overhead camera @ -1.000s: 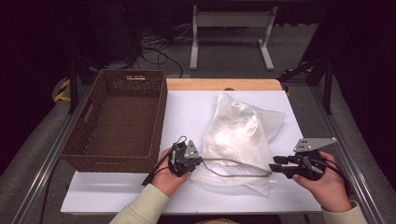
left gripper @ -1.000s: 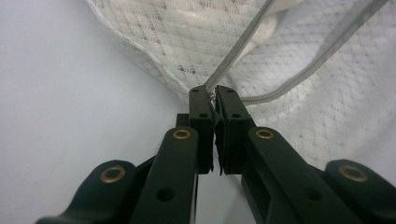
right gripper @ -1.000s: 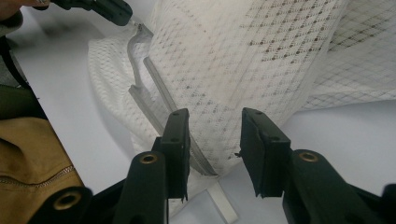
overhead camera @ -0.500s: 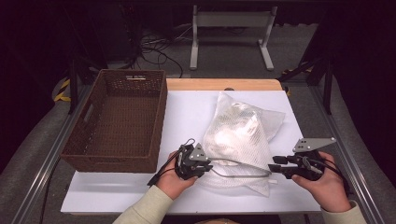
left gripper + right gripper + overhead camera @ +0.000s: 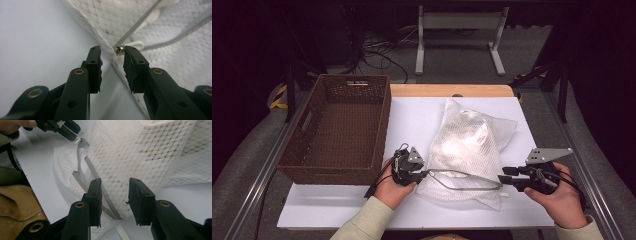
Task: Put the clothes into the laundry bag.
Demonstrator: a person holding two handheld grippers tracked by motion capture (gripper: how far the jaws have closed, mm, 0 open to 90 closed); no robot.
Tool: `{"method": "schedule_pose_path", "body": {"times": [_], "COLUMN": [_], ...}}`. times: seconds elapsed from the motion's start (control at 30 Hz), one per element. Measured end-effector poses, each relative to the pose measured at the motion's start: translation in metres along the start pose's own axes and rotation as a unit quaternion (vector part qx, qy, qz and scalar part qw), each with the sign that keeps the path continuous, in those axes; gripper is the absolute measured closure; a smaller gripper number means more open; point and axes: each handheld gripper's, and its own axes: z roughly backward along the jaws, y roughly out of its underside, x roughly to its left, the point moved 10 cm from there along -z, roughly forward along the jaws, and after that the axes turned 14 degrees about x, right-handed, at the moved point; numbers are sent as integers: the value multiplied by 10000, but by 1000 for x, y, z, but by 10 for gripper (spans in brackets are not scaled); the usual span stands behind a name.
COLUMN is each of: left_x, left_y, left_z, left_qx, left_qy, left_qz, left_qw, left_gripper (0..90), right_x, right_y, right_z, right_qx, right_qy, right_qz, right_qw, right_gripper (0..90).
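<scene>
From the high view, a white mesh laundry bag (image 5: pixel 467 145) lies on the white table (image 5: pixel 412 120), just right of an empty wicker basket (image 5: pixel 339 130). The left gripper (image 5: pixel 424 175) sits at the bag's near-left corner, the right gripper (image 5: pixel 504 179) at its near-right corner, a grey zipper line (image 5: pixel 462 180) running between them. The step in hand looks like work on the zipper at the bag's near edge.

In the left gripper view, the left gripper (image 5: pixel 112 58) has just been opening; its jaws stand partly apart and press on nothing, with the bag's edge and a small metal zipper pull (image 5: pixel 119 48) at the tip of one jaw. The next move probably calls for closing squarely on that pull.

In the right gripper view, the right gripper (image 5: pixel 115 188) is partly open with a fold of the bag (image 5: pixel 140 152) between its pads; whether they pinch it cannot be told. The left gripper (image 5: pixel 72 131) appears beyond the bag.
</scene>
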Motion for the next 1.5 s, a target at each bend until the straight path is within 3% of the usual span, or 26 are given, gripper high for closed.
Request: {"method": "schedule_pose_path", "body": {"times": [0.13, 0.33, 0.4, 0.5, 0.53, 0.57, 0.7, 1.0, 1.23, 1.5], "left_x": [-3, -1, -2, -4, -5, -5, -6, -13, -29, -53], "left_y": [1, -4, -5, -5, -4, -4, -4, -5, -4, -2], "left_z": [-8, -11, -12, -11, -11, -11, -6, 21, 31, 36], "left_qx": [155, 20, -31, -37, -16, -3, -16, -513, -672, -757], "left_qy": [110, 63, 100, 205, 243, 196, 111, 121, 408, 612], "left_qz": [-18, -159, -239, -368, -398, -428, -467, -381, -465, -678], "left_qw": [9998, 9999, 9997, 9991, 9989, 9989, 9988, 9979, 9958, 9929], "left_gripper": [591, 521, 570, 725, 825, 862, 881, 887, 890, 889], "right_x": [-1, 1, 1, 3, 4, 4, 9, 29, 52, 73], "right_y": [0, -1, -2, -3, -4, -4, -7, -23, -37, -45], "right_z": [0, -1, -1, -2, -2, -2, -3, -12, -30, -57], "right_qx": [-1, -22, -33, -45, -50, -55, -83, -237, -207, 36], "right_qy": [2, 2, -5, -11, -15, -14, -40, -178, -513, -732], "right_qz": [1, 28, 50, 75, 94, 106, 166, 397, 477, 589], "right_qw": [10000, 10000, 10000, 10000, 9999, 9999, 9998, 9988, 9973, 9956], "right_gripper": [628, 623, 621, 620, 620, 620, 621, 639, 677, 695]}}
